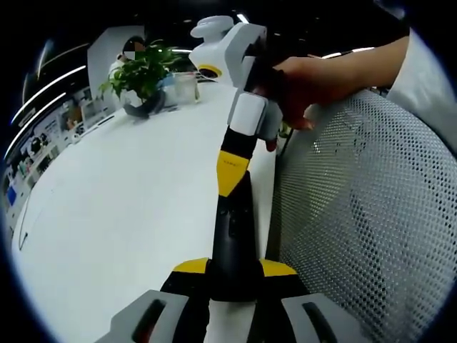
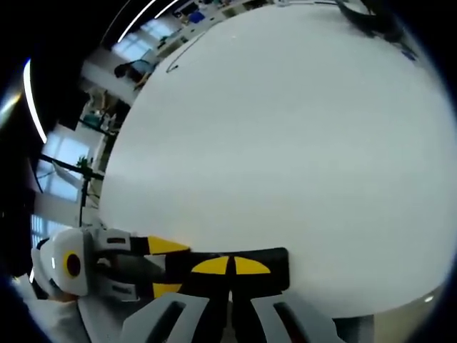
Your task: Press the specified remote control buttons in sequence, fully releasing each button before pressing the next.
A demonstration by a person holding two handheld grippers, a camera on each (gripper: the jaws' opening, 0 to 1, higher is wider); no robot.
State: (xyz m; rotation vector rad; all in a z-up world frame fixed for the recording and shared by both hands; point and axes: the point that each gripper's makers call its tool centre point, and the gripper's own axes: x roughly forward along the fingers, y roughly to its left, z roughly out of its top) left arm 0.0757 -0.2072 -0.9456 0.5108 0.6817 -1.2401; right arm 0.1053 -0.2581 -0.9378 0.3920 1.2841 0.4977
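Remote: the long black remote control (image 1: pixel 232 236) lies lengthwise between my left gripper's jaws, pointing away from me over the white table (image 1: pixel 121 214). In the right gripper view the same black bar (image 2: pixel 275 268) lies crosswise, just beyond my right jaws.

Left gripper (image 1: pixel 232 275): its yellow-tipped jaws are closed against the near end of the remote, one on each side, so I have it clamped.

Right gripper (image 2: pixel 230 266): its two yellow tips sit nearly together on the remote's face. In the left gripper view it comes in from above as a white body with a yellow tip (image 1: pixel 232 171) pointing down at the far end of the remote. I cannot tell whether the tip actually presses a button.

Hand: my right hand (image 1: pixel 303 89) wraps the white handle of that gripper.

Surroundings: a grey mesh chair back (image 1: pixel 364 214) stands beside the table edge; a green potted plant (image 1: pixel 143 78) sits at the far side of the table, well apart from the remote.
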